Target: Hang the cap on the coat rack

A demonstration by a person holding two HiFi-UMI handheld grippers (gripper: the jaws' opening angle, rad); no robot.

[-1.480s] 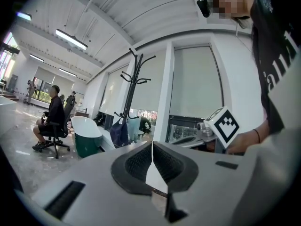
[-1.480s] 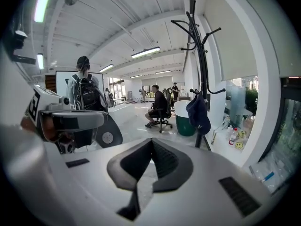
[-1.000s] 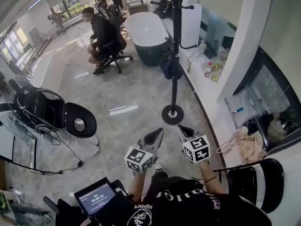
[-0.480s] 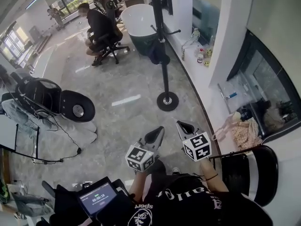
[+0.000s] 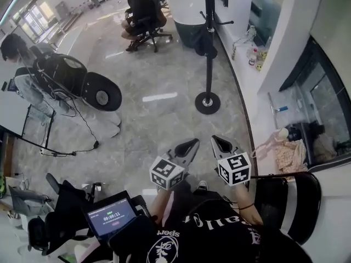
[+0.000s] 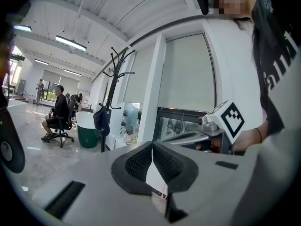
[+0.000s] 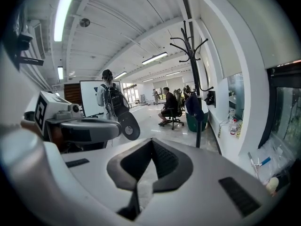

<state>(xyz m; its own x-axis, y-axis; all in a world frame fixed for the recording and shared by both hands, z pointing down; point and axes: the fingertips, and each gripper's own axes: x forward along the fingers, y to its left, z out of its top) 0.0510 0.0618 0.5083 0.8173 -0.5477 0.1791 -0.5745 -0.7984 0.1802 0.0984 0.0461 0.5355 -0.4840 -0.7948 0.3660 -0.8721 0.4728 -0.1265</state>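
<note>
A dark cap hangs on the black coat rack, well ahead of both grippers. The rack's round base stands on the grey marble floor. In the left gripper view the coat rack carries the cap low on its pole. From the right gripper the same cap and rack show in the distance. My left gripper and right gripper are held side by side close to my body. Both are shut, with nothing between the jaws.
A person sits on an office chair beside a dark bathtub behind the rack. Another person with a backpack stands at the left near cables. A white ledge runs along the right wall. A black chair is at my right.
The head view has swung, so the rack now sits higher and farther right in the picture. A person with a backpack has come into view at the left. Both grippers stay shut together.
</note>
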